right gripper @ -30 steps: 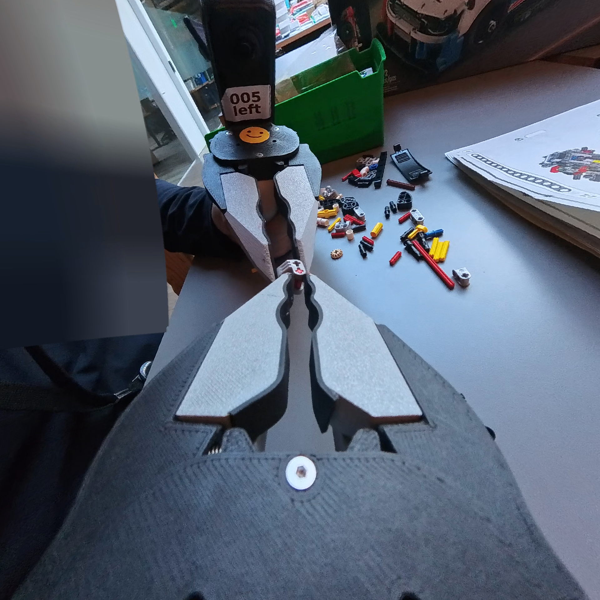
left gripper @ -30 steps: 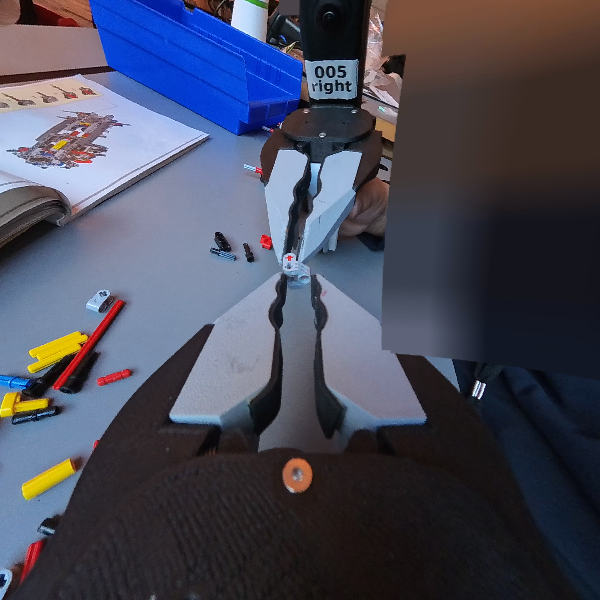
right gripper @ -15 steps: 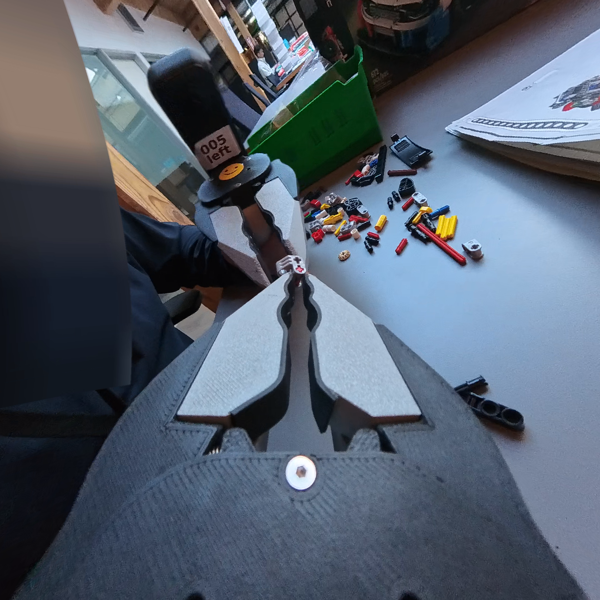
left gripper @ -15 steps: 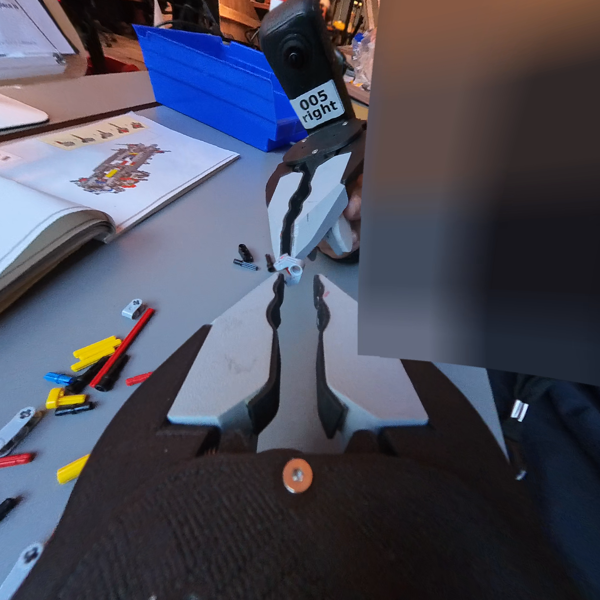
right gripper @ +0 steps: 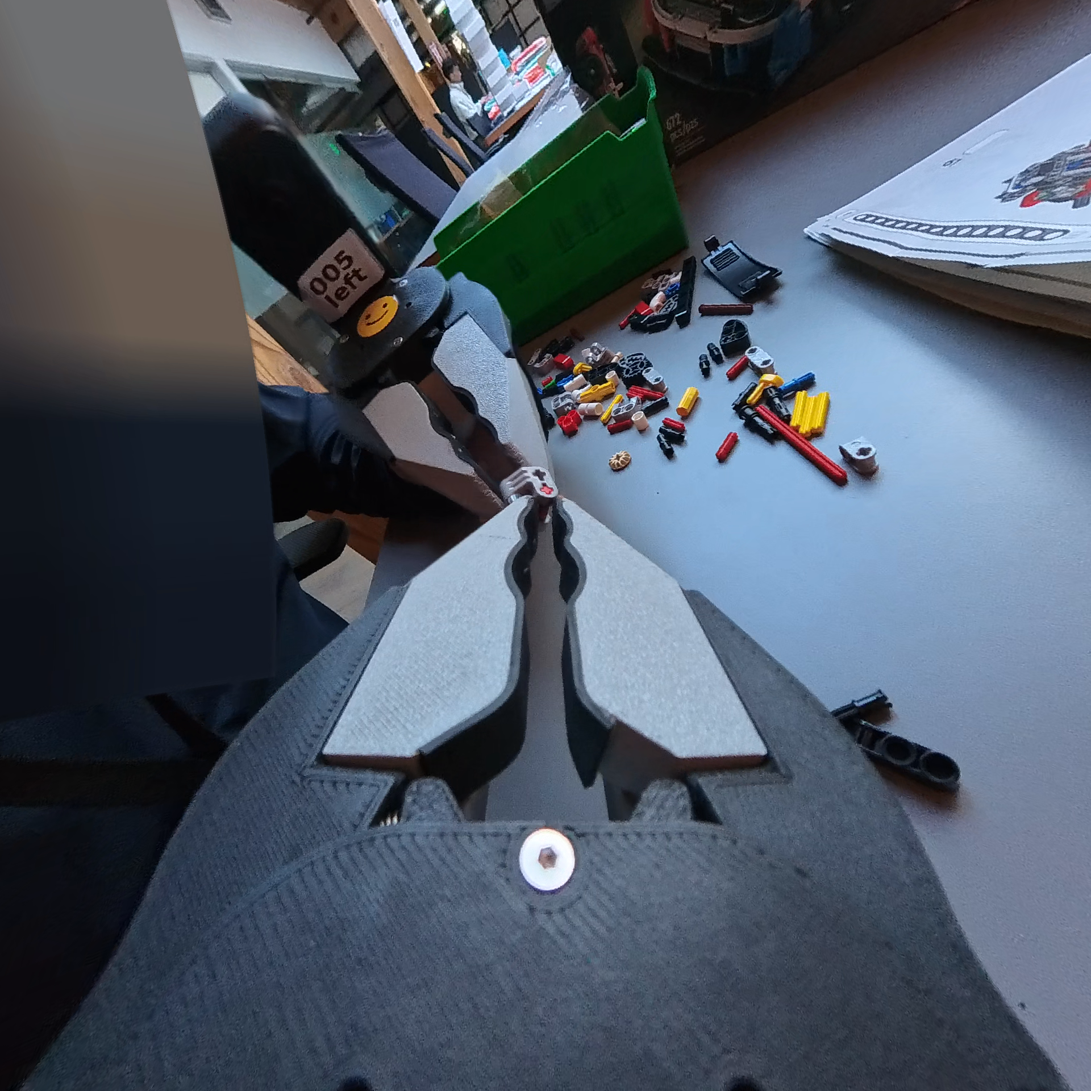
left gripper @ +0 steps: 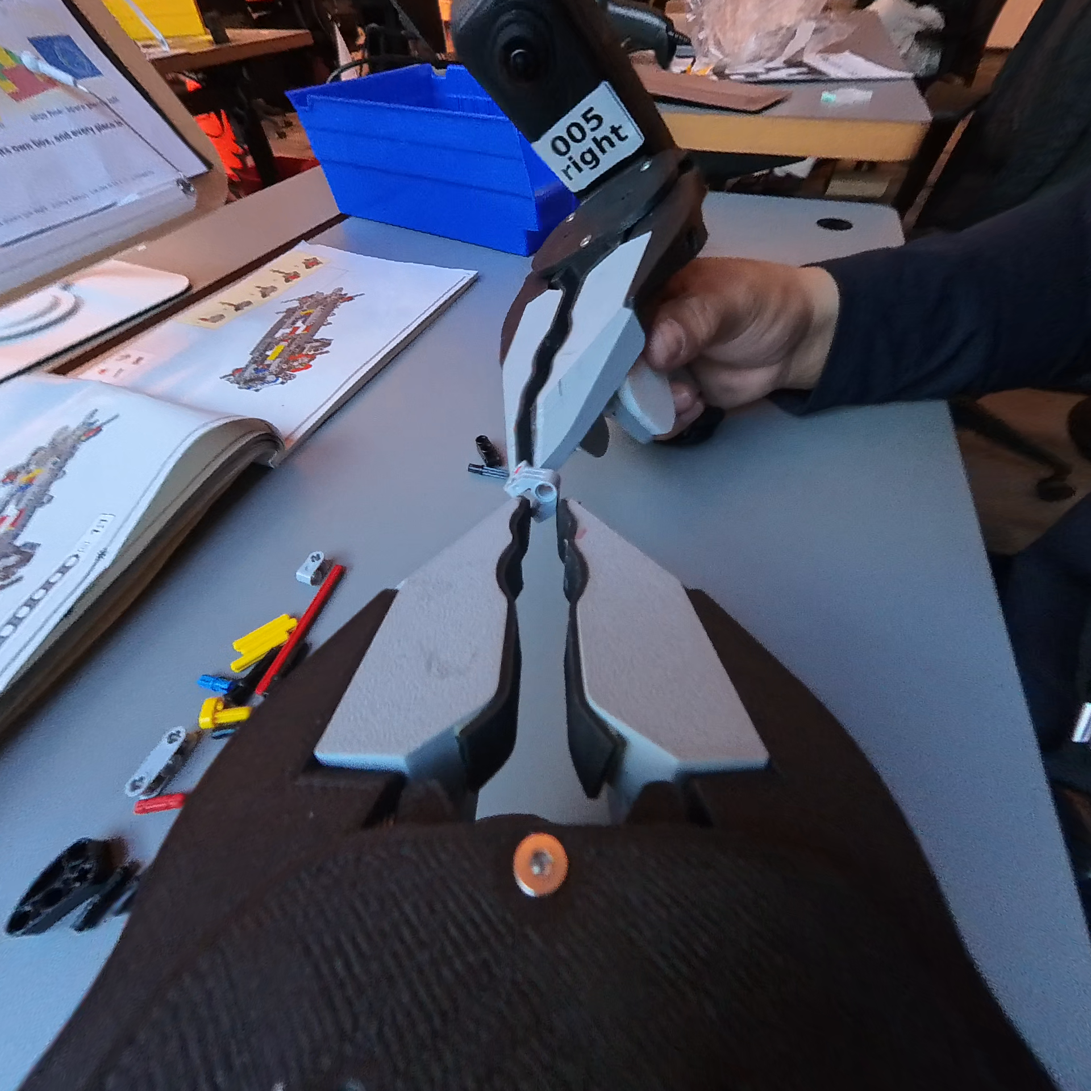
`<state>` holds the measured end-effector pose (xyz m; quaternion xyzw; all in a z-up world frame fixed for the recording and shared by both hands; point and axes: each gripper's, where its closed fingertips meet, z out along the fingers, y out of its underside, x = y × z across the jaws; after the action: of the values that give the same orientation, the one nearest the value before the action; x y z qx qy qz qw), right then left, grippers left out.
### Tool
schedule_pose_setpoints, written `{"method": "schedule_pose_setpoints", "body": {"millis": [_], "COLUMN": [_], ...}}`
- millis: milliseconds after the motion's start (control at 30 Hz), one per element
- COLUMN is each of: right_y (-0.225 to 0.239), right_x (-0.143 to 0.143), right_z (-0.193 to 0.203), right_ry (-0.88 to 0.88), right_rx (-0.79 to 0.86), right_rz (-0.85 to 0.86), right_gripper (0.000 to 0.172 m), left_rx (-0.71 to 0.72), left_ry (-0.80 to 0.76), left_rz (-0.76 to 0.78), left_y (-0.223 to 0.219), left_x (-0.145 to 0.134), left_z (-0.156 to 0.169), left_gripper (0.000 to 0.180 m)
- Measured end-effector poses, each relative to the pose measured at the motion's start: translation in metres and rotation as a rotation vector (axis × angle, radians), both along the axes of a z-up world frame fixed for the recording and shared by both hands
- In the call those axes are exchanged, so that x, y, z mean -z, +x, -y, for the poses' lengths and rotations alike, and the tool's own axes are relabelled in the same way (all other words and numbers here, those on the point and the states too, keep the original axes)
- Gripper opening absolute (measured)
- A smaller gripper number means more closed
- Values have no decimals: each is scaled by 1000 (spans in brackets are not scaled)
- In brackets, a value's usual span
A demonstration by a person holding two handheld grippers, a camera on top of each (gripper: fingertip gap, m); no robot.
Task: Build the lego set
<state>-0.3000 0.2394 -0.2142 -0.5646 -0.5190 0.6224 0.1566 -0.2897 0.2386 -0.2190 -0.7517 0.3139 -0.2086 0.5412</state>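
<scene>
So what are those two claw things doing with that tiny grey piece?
A person holds a gripper in each hand, tip to tip above the grey table. The right gripper pinches a small grey connector with a red pin in it, while the left gripper has its jaws around the other end. Loose building pieces and an open instruction booklet lie nearby.

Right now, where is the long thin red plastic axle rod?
In the left wrist view the long thin red plastic axle rod lies on the grey table, left of the left gripper, beside yellow pins.
</scene>
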Motion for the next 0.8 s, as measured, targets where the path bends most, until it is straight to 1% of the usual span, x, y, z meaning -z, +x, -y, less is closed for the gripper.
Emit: {"method": "schedule_pose_setpoints", "body": {"millis": [33,133,233,267,333,400,433,500,600,667,733,800], "right_y": [0,0,-1,-2,-5,-7,-7,-7,-4,1,9,15], "right_x": [0,4,4,6,15,18,19,19,12,4,-7,-14], "right_z": [0,0,-1,2,8,3,2,3,0,1,8,10], "right_ry": [0,31,90,115,224,371,393,345,286,293,313,387], "right_rx": [-3,8,33,26,27,86,93,78,71,40,-27,-55], "right_rz": [3,22,19,26,65,62,65,72,39,-2,-60,-101], "right_gripper": [1,1,1,0,0,0,0,0,0,0,0,0], "left_rx": [0,-2,-12,-11,21,11,9,1,-11,2,37,113], "left_ry": [16,21,0,-2,-24,-33,-33,-27,-12,7,58,95], "left_rz": [-21,-56,-25,-3,42,28,12,-6,-32,-52,-73,-84], "left_y": [0,0,-2,-1,5,5,4,3,0,-1,0,7], "left_x": [0,3,3,1,-1,1,3,4,4,4,0,-1], "left_z": [0,0,-2,-2,0,-1,-1,-1,-2,0,5,14], "left_gripper": [6,7,8,12,11,10,9,9,9,9,9,8]}}
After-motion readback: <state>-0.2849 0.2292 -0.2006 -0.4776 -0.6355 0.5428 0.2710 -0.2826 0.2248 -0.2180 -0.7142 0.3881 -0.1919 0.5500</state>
